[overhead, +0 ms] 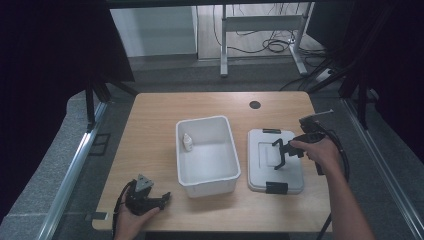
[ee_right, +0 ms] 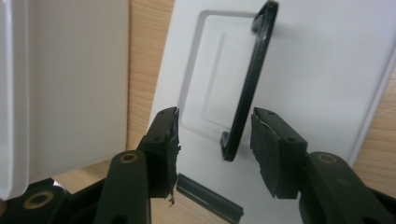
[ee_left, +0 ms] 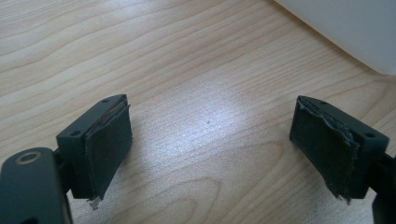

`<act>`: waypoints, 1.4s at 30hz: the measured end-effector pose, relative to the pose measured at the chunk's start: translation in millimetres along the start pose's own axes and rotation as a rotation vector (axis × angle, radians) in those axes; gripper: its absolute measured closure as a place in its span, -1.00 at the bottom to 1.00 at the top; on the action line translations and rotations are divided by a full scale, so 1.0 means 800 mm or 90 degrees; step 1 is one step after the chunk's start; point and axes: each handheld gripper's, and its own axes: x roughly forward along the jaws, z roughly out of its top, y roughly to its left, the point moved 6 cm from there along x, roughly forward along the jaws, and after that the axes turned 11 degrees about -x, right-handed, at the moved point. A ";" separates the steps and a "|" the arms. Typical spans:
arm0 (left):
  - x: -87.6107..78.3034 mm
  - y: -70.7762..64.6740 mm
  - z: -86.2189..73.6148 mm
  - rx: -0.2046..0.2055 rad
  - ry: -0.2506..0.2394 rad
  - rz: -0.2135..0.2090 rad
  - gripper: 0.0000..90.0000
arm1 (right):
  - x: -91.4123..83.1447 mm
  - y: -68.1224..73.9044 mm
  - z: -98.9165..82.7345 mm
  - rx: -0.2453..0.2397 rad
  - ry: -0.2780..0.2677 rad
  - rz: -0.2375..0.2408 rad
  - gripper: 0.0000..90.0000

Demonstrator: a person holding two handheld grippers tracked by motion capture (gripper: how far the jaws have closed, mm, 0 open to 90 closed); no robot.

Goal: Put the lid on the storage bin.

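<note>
Over the flat grey plastic lid [overhead: 276, 161] with black clips, lying right of the open white plastic bin [overhead: 207, 154], the right gripper [ee_right: 214, 140] straddles the raised black handle [ee_right: 250, 81], jaws part-spread, pads not yet touching, likely to lift it; the left gripper [ee_left: 210, 144] rests spread on the bare wooden table [overhead: 155, 120], near the front edge, leaving room

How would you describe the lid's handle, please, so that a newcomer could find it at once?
Start at the light wooden table and find the open white plastic tub in its middle. Right of it lies a flat pale grey lid with black clips at its near and far edges. The handle is the thin black bar raised over the lid's recessed centre, standing between the right gripper jaws.
</note>
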 end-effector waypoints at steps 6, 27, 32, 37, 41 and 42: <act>0.000 0.000 0.000 0.000 0.000 0.000 -0.71 | 0.004 -0.009 0.008 0.005 0.029 -0.021 0.23; 0.000 0.000 0.000 0.000 0.000 0.001 -0.71 | 0.039 -0.019 0.020 0.030 0.080 -0.040 0.49; 0.000 0.000 0.000 0.001 0.000 0.000 -0.71 | 0.045 -0.022 0.021 0.043 0.097 -0.033 0.84; 0.000 0.000 0.000 0.001 0.000 0.001 -0.71 | 0.044 -0.022 0.021 0.063 0.089 -0.035 0.88; 0.000 0.000 0.000 0.000 0.000 0.001 -0.71 | 0.041 -0.019 0.021 0.069 0.084 -0.039 0.88; 0.000 0.000 0.000 0.000 0.000 0.001 -0.72 | 0.041 -0.019 0.020 0.068 0.084 -0.040 0.88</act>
